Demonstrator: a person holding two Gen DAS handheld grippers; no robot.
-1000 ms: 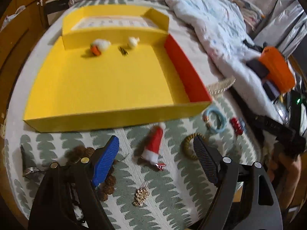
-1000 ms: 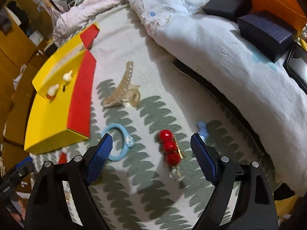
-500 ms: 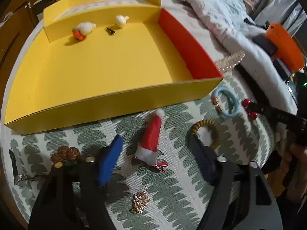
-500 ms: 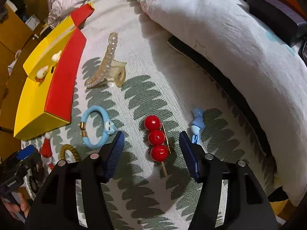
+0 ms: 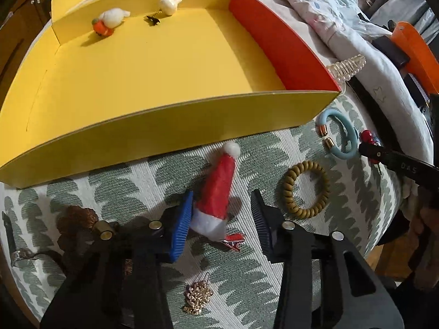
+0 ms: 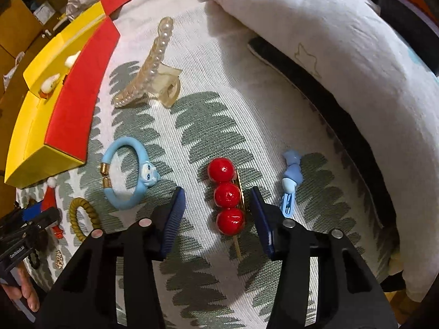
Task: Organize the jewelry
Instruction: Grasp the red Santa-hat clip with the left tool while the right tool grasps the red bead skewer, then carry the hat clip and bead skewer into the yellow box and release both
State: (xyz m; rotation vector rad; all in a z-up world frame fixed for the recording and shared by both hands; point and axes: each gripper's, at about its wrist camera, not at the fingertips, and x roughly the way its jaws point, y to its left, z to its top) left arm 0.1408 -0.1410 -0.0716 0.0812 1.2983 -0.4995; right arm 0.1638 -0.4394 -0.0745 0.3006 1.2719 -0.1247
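Note:
My left gripper (image 5: 221, 213) is open around a red Santa-hat hair clip (image 5: 218, 189) lying on the leaf-patterned cloth; its left pad touches the hat's white brim. My right gripper (image 6: 216, 208) is open around a hair pin with three red balls (image 6: 226, 196); both pads stand a little apart from it. The yellow tray with a red side wall (image 5: 277, 46) lies beyond, holding two white plush clips (image 5: 109, 20) and a small dark clip (image 5: 152, 19). It also shows in the right wrist view (image 6: 79, 87).
On the cloth lie a light-blue hair tie (image 6: 129, 176), an olive coil tie (image 5: 306, 189), a pearl claw clip (image 6: 149, 65), a blue clip (image 6: 289, 185), a gold brooch (image 5: 199, 296) and brown beads (image 5: 76, 219). A white quilt (image 6: 329, 54) bounds the right side.
Both grippers moved forward and down onto their items and narrowed. The left now straddles the Santa-hat clip; the right now straddles the red-ball pin.

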